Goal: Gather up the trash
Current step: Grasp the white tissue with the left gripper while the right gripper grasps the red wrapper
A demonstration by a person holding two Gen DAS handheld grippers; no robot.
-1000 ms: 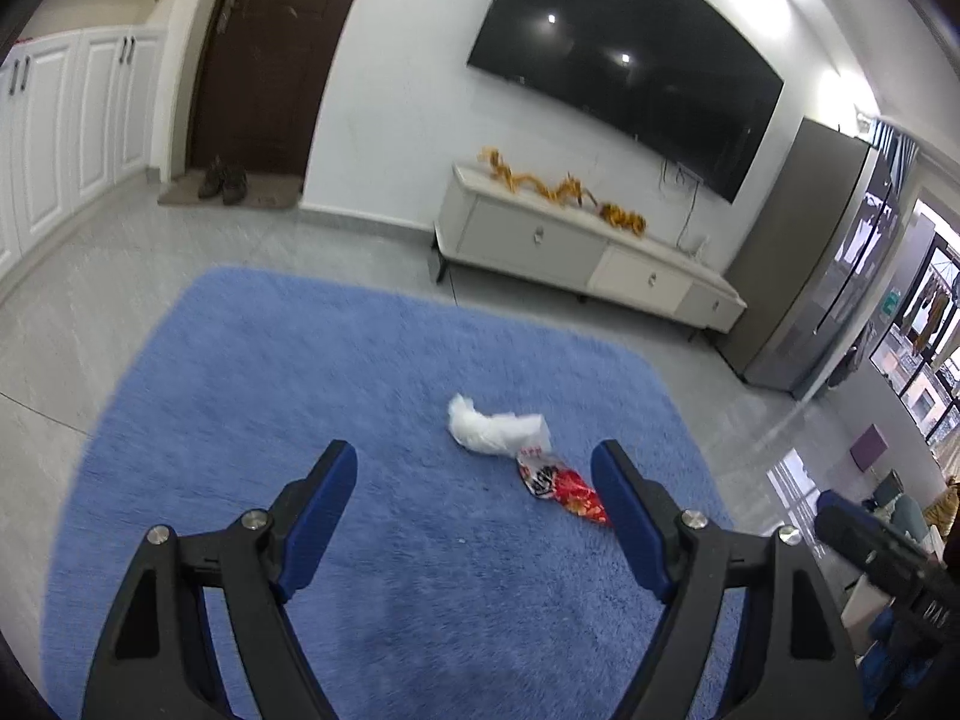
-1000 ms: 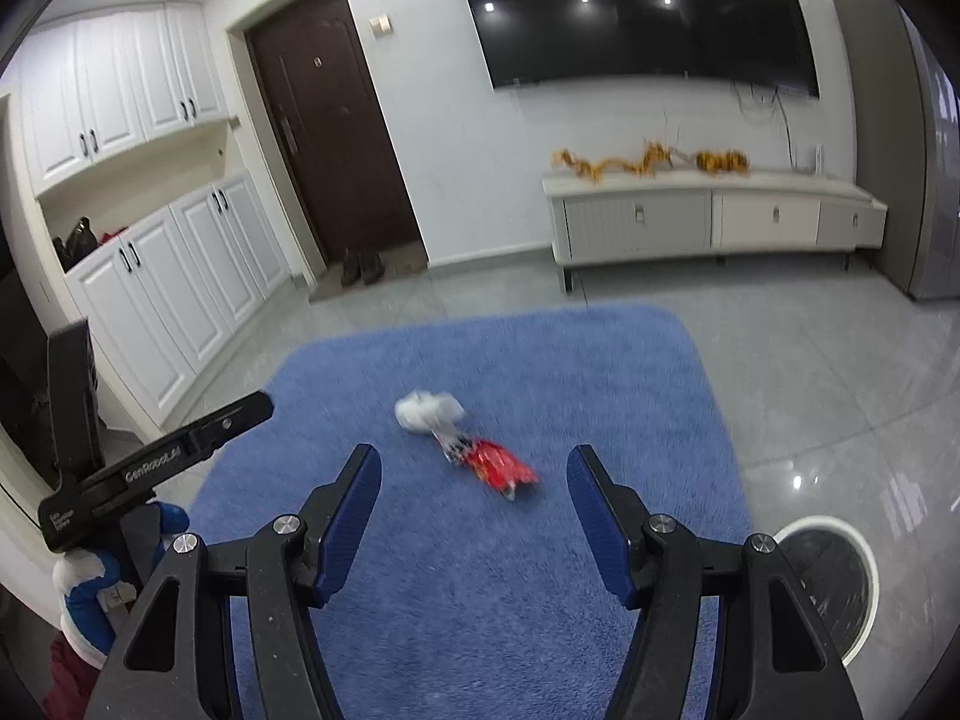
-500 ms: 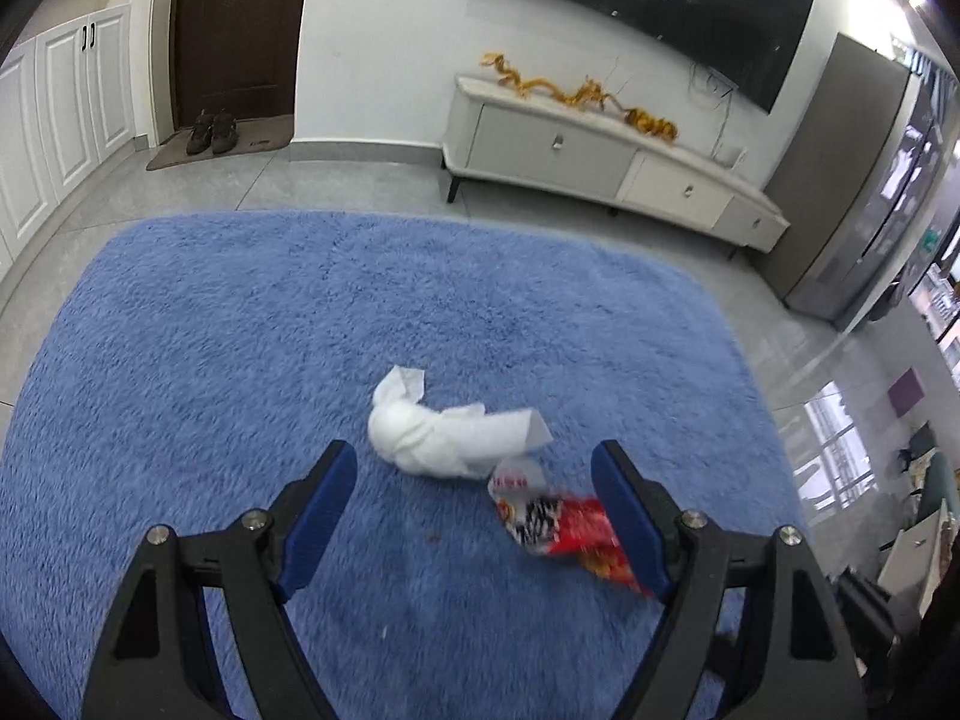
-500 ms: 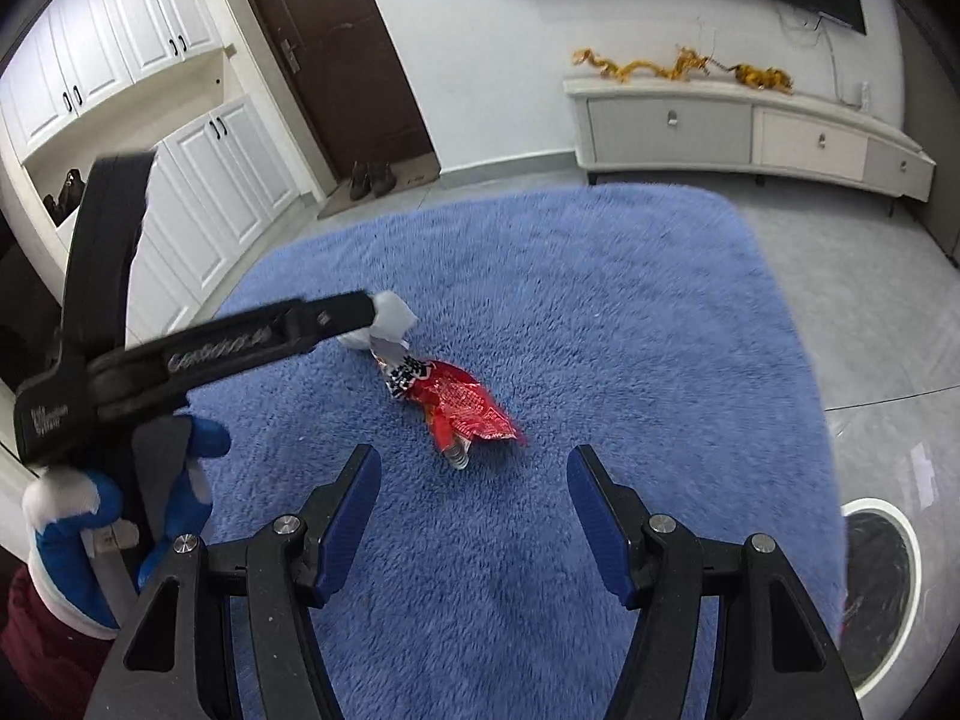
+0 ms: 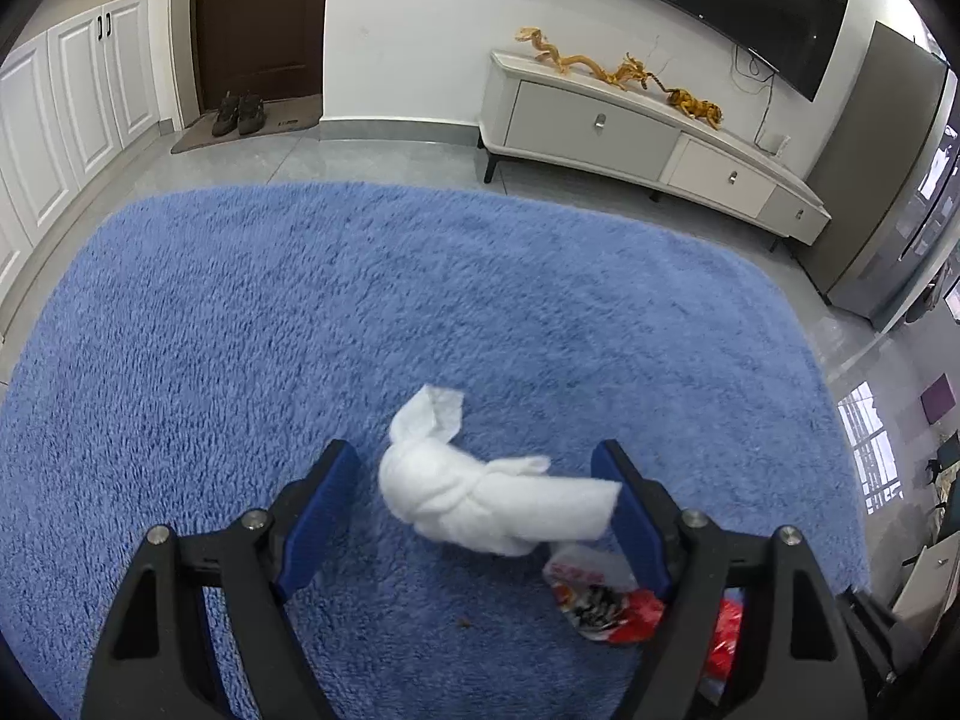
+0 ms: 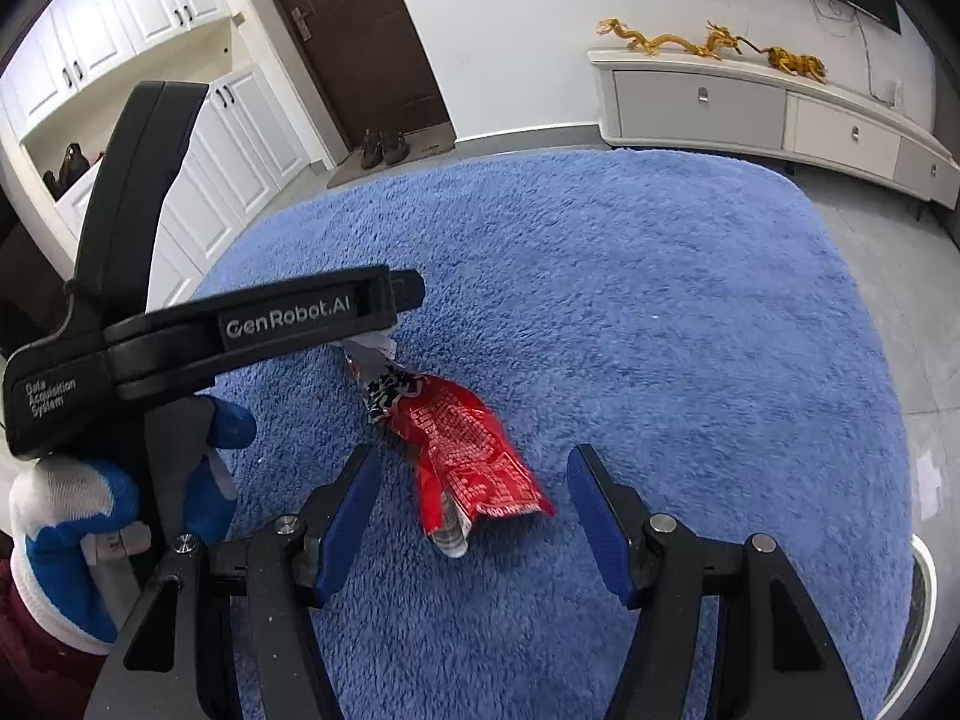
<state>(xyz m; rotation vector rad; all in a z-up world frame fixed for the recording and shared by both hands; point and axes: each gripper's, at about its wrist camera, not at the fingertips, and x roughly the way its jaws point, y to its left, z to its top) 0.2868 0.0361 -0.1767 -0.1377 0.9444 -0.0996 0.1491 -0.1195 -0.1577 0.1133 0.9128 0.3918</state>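
Hovering: both of your grippers hang low over the rug [image 5: 300, 300], each with its jaws spread wide and nothing held between them.
Left gripper [image 5: 483, 507]: your blue pads [image 5: 318, 510] straddle the tissue [image 5: 480, 504]; the pad at 3 o'clock looks to be touching the tissue's loose end, though you can't be sure of contact from this angle.
Tissue: a white crumpled wad lying on the rug, its bulk nearer the pad at 9 o'clock, a flap sticking up toward 12 o'clock.
Right gripper [image 6: 471, 510]: your jaws stand wide apart with the wrapper [image 6: 468, 450] lying between them, nearer the finger at 9 o'clock and clear of both pads.
Wrapper: red, flattened, lying on the rug; its torn printed end points to 11 o'clock, where it runs under your left gripper's black body [image 6: 240, 330]. In the left view it sits at 5 o'clock of the tissue [image 5: 600, 600], partly hidden behind the right-hand finger.
Left hand [image 6: 78, 516]: gloved in blue and white, at 8 o'clock in the right view, gripping the handle.
Cabinet [image 5: 630, 132]: low and white, against the wall at 1 o'clock, beyond the rug.
Shoes [image 5: 237, 114]: a dark pair on the mat by the brown door [image 5: 264, 18] at 11 o'clock.
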